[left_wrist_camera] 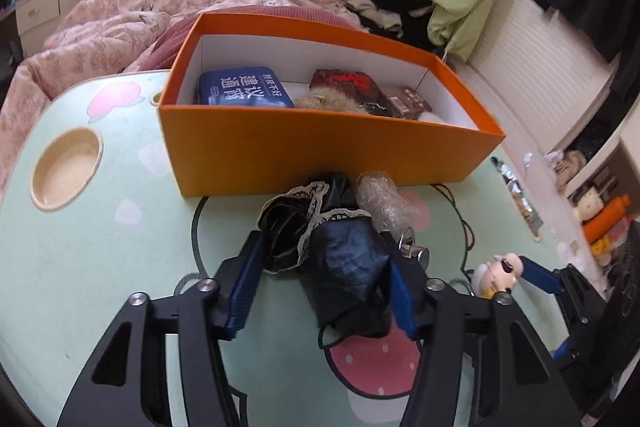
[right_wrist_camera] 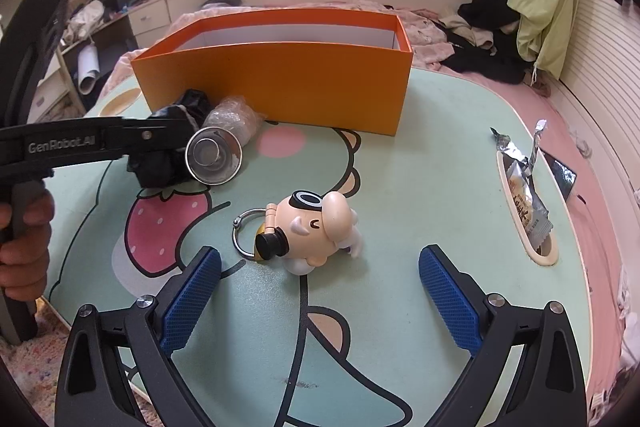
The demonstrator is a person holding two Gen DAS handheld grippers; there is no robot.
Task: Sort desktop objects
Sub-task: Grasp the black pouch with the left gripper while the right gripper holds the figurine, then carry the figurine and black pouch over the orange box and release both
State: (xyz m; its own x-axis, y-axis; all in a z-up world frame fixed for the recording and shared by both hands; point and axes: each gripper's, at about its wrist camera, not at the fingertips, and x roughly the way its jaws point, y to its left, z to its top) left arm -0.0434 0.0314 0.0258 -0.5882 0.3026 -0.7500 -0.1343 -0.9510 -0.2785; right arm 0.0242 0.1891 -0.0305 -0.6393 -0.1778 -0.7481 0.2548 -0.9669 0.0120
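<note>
**Left fingers clamped on the dark bundle, right fingers wide over the pig toy**

At the far left of my right wrist view, a hand (right_wrist_camera: 22, 247) grips the handle of my left gripper (left_wrist_camera: 324, 291); its black side reads "GenRobot.AI". It slants down toward the worktop (left_wrist_camera: 100, 247), a pale green surface printed with a cartoon and a strawberry. My left fingers (left_wrist_camera: 244, 291) are pressed against both sides of a black folded bundle (left_wrist_camera: 344, 267) with a lace-trimmed edge, which lies just in front of the orange box (left_wrist_camera: 320, 155). Touching the bundle on its right is a glass wrapped in bubble film (right_wrist_camera: 224, 135), lying on its side with its mouth toward my right camera.

The orange box stands at the far middle of the worktop. Inside, from left to right: a blue tin (left_wrist_camera: 244, 87) with white Chinese lettering, a tuft of tan fur (left_wrist_camera: 328, 101), a dark red packet (left_wrist_camera: 344, 83) and a brownish box (left_wrist_camera: 408, 103).

Further right, my right gripper (right_wrist_camera: 320, 303) also points down at a slant, its blue fingers (right_wrist_camera: 192, 303) wide apart with nothing between them. Just beyond them a pig figure (right_wrist_camera: 316, 231) on a metal ring (right_wrist_camera: 246, 231) lies on the worktop. At the right edge, an opened foil snack packet (right_wrist_camera: 524, 195) sits in a slot in the worktop.
</note>
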